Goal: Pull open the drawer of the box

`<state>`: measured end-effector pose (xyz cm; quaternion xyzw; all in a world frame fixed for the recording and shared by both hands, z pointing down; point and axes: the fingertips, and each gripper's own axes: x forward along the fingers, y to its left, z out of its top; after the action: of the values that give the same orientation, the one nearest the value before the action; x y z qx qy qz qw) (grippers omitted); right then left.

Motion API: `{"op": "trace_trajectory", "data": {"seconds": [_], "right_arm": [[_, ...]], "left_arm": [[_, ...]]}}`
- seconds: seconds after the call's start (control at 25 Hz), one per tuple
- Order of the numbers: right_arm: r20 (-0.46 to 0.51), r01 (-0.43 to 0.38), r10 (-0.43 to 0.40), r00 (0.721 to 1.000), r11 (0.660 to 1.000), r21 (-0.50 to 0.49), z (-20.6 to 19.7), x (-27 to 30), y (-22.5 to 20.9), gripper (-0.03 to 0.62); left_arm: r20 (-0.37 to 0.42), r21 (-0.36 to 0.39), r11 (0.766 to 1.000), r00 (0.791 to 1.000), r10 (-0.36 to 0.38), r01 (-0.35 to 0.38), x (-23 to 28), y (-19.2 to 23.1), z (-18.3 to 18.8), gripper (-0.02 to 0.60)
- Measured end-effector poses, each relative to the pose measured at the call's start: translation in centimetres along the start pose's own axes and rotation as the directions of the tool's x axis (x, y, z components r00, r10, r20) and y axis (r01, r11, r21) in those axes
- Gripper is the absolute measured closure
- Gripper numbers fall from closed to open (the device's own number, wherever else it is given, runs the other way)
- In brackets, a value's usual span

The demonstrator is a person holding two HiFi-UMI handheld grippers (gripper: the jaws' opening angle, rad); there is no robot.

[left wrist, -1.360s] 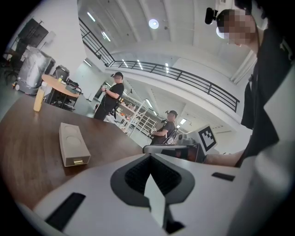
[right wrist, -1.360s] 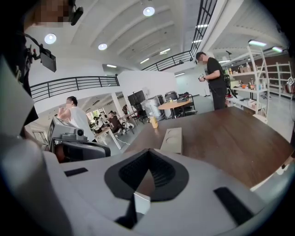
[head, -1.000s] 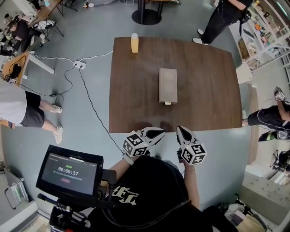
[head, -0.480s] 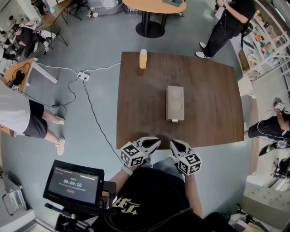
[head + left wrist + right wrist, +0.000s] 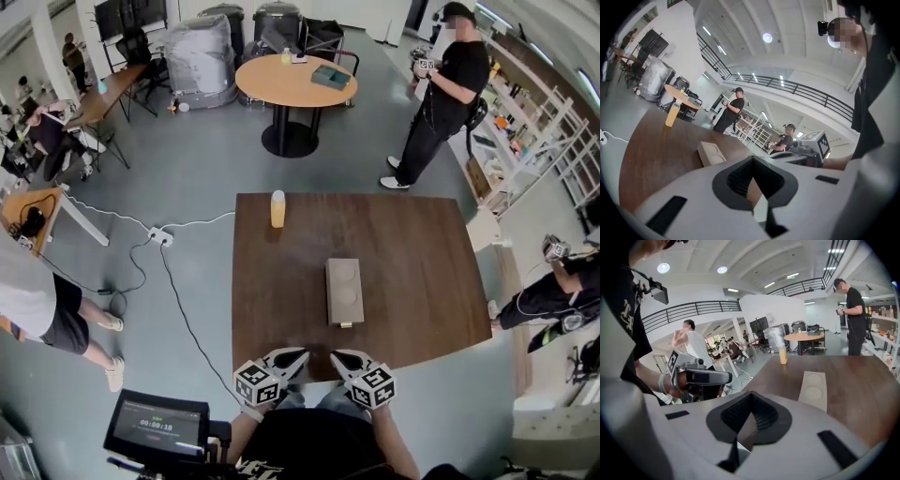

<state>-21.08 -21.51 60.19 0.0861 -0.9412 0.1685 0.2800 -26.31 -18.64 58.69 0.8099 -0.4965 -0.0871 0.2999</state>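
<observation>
A flat beige box [image 5: 344,292] lies in the middle of the brown table [image 5: 422,272], with a small pull tab [image 5: 346,324] on its near end; the drawer looks closed. Both grippers hover at the table's near edge, short of the box and apart from it. My left gripper [image 5: 292,356] and right gripper [image 5: 339,357] are shut with nothing held. In the left gripper view the box [image 5: 711,153] lies ahead of the shut left gripper [image 5: 754,201]. In the right gripper view the box [image 5: 813,389] lies ahead to the right of the shut right gripper [image 5: 740,434].
A yellow bottle [image 5: 277,208] stands at the table's far left edge. A person in black [image 5: 441,89] stands beyond the table, another person [image 5: 28,300] at the left. A round table [image 5: 298,80] is farther back. Cables and a power strip [image 5: 157,237] lie on the floor at left.
The head view has lifted, showing more of the room beyond the table. Both grippers stay at the near edge, a little closer together. The box has not moved on the table.
</observation>
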Motion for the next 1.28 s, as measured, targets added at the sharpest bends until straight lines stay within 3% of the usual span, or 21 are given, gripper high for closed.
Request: {"op": "trace_trajectory", "data": {"seconds": [0.36, 0.72, 0.96, 1.28], "right_arm": [[-0.035, -0.098, 0.096, 0.995, 0.993, -0.065, 1.1, 1.1, -0.6, 0.606], [-0.024, -0.091, 0.09, 0.996, 0.994, -0.063, 0.5, -2.8, -6.1, 0.606], [-0.008, -0.063, 0.062, 0.998, 0.997, -0.051, -0.6, -6.3, -10.9, 0.606], [0.002, -0.077, 0.077, 0.997, 0.996, -0.033, -2.2, -7.8, -12.4, 0.606]], "left_arm": [[0.041, -0.014, 0.998, 0.997, 0.068, -0.067, 1.1, 2.0, 1.9, 0.577], [0.037, -0.06, 0.996, 0.997, 0.073, -0.071, 7.0, 0.4, 0.8, 0.577], [0.138, -0.156, 0.987, 0.99, -0.003, 0.025, 11.9, -2.0, 0.6, 0.577], [0.129, -0.274, 0.961, 0.992, 0.0, 0.036, 13.5, -1.2, -1.8, 0.577]]}}
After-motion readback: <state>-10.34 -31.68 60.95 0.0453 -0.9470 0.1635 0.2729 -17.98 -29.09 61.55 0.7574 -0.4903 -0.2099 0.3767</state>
